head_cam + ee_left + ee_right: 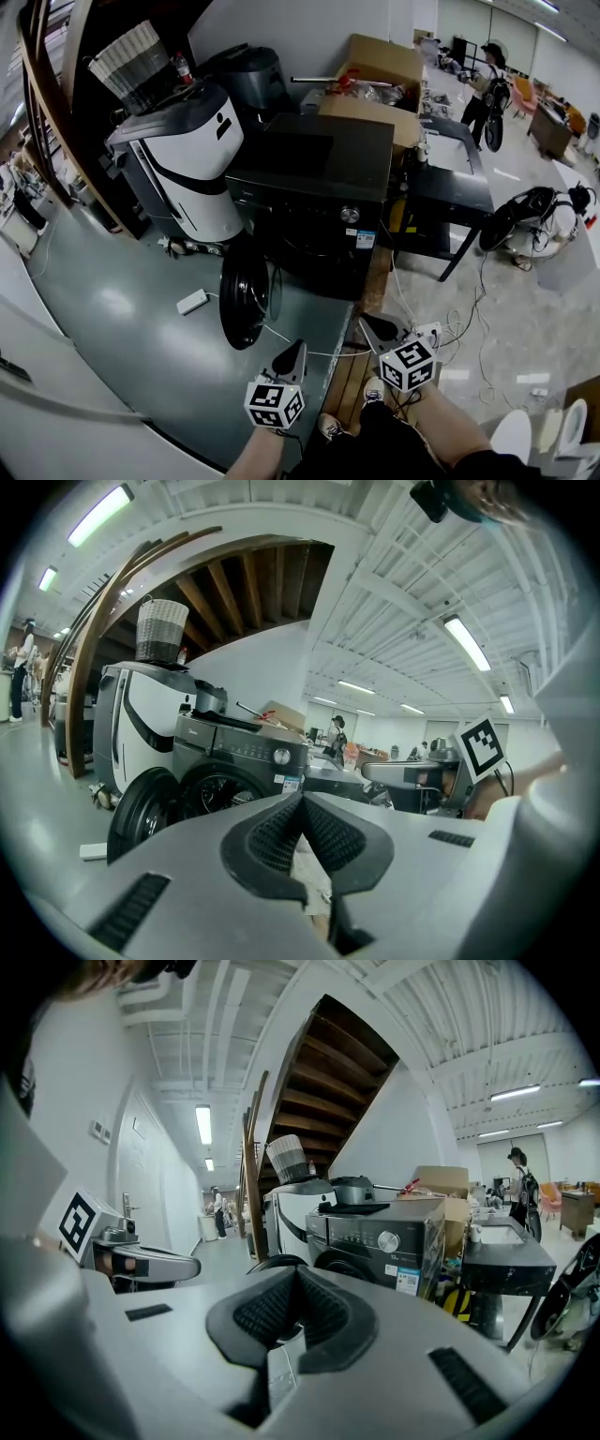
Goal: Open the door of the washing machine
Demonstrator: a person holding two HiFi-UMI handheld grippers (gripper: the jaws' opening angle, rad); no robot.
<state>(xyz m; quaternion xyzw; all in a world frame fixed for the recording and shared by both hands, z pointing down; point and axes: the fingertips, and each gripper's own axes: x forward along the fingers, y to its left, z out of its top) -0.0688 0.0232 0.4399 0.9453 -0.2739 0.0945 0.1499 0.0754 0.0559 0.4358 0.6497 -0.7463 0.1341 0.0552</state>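
Note:
A dark front-loading washing machine (314, 192) stands in the middle of the head view, its round door (243, 295) swung out to the left and standing open. The machine (246, 761) and its open door (141, 813) also show in the left gripper view, and the machine (380, 1241) in the right gripper view. My left gripper (292, 356) hangs shut and empty below the door, well short of it. My right gripper (378, 330) is beside it, shut on nothing, apart from the machine.
A white and black appliance (187, 159) with a basket on top stands left of the washer. Cardboard boxes (375, 84) sit behind it, a dark table (455, 183) to its right. Cables (469, 328) and a white power strip (192, 301) lie on the floor. A person (483, 89) stands far back.

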